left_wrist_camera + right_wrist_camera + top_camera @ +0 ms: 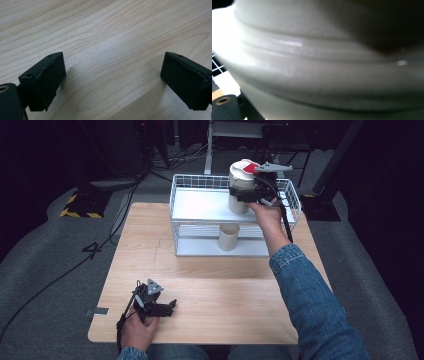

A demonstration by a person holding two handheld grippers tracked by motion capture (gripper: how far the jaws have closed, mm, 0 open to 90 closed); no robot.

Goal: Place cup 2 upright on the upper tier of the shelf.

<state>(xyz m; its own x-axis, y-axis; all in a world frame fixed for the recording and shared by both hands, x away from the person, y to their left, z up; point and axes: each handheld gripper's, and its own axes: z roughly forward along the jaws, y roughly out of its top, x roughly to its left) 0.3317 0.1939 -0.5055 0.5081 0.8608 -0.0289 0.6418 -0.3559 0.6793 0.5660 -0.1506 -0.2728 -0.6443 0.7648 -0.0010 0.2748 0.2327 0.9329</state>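
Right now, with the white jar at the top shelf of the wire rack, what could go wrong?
1. The right gripper is at the white jar, but the pads' contact is hidden; a loose grip could let it slip onto the wire rack.
2. The jar stands near the shelf's front edge, above the small cup; a tip could knock that.
3. The left gripper rests open on the table, too far to help.

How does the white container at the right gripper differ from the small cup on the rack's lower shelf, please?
The white container is larger and stands on the wire rack's upper shelf; the small cup stands on the lower one. The container carries a lid with red on it; the cup is open-topped. The right gripper is at the container; the cup stands alone. Both are pale and upright.
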